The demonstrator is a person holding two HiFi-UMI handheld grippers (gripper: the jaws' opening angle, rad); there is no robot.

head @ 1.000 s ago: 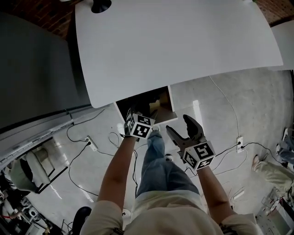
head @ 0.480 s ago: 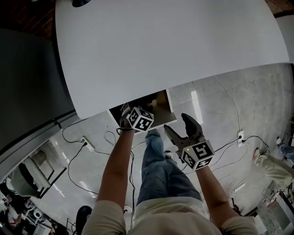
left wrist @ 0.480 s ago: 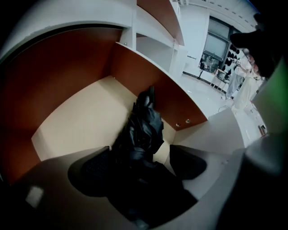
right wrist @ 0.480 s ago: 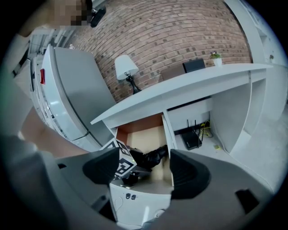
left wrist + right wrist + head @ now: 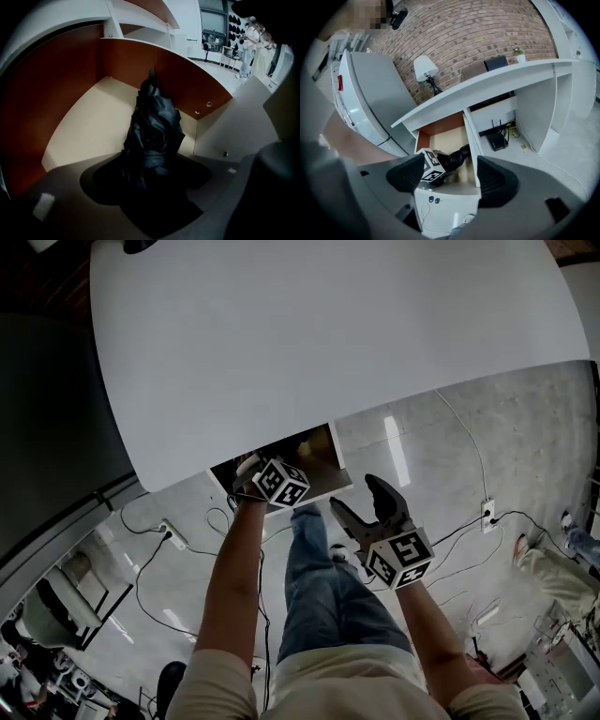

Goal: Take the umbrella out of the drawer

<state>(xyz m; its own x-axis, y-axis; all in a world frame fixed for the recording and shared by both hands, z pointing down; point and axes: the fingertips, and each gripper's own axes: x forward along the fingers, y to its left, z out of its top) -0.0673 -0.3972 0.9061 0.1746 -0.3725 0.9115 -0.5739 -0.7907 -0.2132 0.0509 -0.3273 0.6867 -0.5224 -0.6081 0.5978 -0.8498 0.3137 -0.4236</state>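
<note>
Umbrella in drawer, left gripper jaws just closing round it (not clamped), right gripper spread, empty.

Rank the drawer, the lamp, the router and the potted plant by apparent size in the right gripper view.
1. drawer: largest, and nearest.
2. lamp and router: about alike, so left unranked.
3. potted plant: smallest, though it stands far off.

Ahead of the right gripper we see the umbrella — black cloth, crinkled, faintly glossy. Round it the drawer has a smooth pale floor and matt red-brown, wood-like walls. Far beyond the gripper, the wall is rough brick.
</note>
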